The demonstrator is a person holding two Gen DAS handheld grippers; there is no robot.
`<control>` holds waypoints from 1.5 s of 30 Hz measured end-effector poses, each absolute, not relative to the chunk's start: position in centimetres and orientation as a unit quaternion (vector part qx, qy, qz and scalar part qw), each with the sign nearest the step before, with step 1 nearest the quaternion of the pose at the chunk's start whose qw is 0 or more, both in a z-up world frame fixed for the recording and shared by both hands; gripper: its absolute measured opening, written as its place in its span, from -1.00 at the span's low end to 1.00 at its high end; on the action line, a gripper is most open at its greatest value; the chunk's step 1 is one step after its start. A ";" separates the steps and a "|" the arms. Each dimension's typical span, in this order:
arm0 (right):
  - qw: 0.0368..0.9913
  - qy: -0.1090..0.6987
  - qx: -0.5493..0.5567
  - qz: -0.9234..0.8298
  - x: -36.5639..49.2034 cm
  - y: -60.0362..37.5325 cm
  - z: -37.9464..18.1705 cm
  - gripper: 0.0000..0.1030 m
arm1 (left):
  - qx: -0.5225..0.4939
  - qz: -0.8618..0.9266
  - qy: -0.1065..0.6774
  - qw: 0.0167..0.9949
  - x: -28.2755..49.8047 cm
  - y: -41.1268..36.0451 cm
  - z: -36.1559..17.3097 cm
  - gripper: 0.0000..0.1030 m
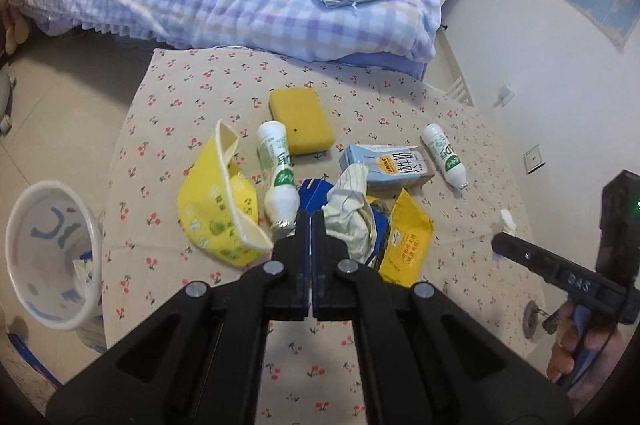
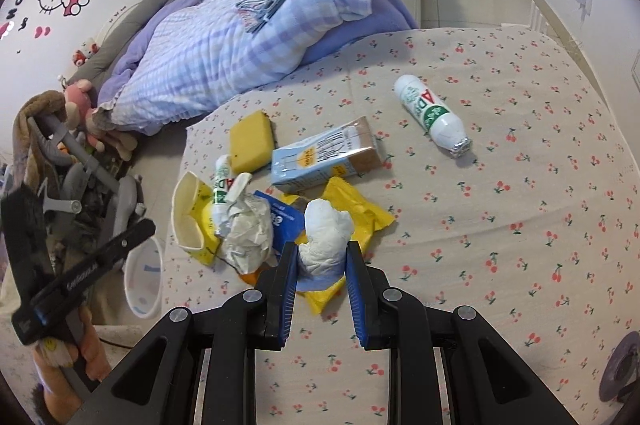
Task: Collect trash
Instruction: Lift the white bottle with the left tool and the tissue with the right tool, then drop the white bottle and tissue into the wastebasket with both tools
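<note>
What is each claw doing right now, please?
Left claw: closed, nothing visibly held.
Right claw: closed on a white crumpled tissue.

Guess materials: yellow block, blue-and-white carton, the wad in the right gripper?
Yellow block: looks like foam sponge, matte, porous, with soft rounded edges.
Carton: seems coated paperboard, a printed box with folded seams and a slight sheen.
White wad: likely tissue or soft paper, matte and deeply crumpled; the right gripper is shut on it. It could be thin cloth; the look leaves that open.
</note>
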State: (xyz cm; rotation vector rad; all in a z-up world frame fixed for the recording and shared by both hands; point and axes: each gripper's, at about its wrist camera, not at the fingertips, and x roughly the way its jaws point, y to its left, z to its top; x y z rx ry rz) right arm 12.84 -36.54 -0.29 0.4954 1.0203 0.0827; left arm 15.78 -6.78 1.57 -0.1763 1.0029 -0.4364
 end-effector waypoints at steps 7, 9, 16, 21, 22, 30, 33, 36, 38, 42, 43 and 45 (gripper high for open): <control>0.841 0.485 0.236 0.031 14.0 -35.7 -0.7 -0.52 | -0.112 -0.192 0.512 0.830 17.9 -5.7 0.6 -0.01; 0.838 0.492 0.235 0.027 14.3 -35.7 -1.2 -0.52 | -0.100 -0.181 0.507 0.837 18.9 -6.8 0.6 0.23; 0.836 0.498 0.229 0.014 14.6 -37.1 -1.9 -0.52 | -0.043 -0.147 0.556 0.817 23.7 -11.6 -4.1 -0.52; 0.836 0.497 0.232 0.010 14.4 -38.5 -2.0 -0.52 | -0.001 -0.115 0.562 0.819 25.6 -13.4 -6.2 -0.51; 0.836 0.497 0.232 0.009 14.3 -38.7 -2.0 -0.52 | 0.004 -0.112 0.560 0.821 25.8 -13.6 -6.1 -0.51; 0.832 0.497 0.247 0.008 14.0 -39.6 -2.2 -0.52 | 0.038 -0.107 0.559 0.822 25.6 -14.0 -5.9 -0.50; 0.833 0.491 0.253 0.015 13.6 -39.4 -1.8 -0.52 | 0.020 -0.116 0.545 0.830 24.6 -13.3 -5.0 -0.52; 0.836 0.485 0.255 0.018 13.1 -39.3 -1.3 -0.52 | -0.001 -0.132 0.529 0.838 23.3 -12.4 -3.6 -0.53; 0.837 0.482 0.257 0.021 13.0 -39.0 -0.9 -0.52 | -0.013 -0.143 0.516 0.844 22.3 -11.7 -2.5 -0.53; 0.840 0.477 0.258 0.027 13.0 -38.1 -0.4 -0.52 | -0.044 -0.166 0.492 0.853 20.0 -9.6 -0.3 -0.53; 0.840 0.476 0.257 0.031 13.1 -37.6 -0.2 -0.52 | -0.052 -0.171 0.486 0.855 19.5 -8.9 0.2 -0.53; 0.841 0.476 0.255 0.038 13.3 -36.6 0.0 -0.52 | -0.067 -0.179 0.474 0.859 18.3 -7.3 1.0 -0.53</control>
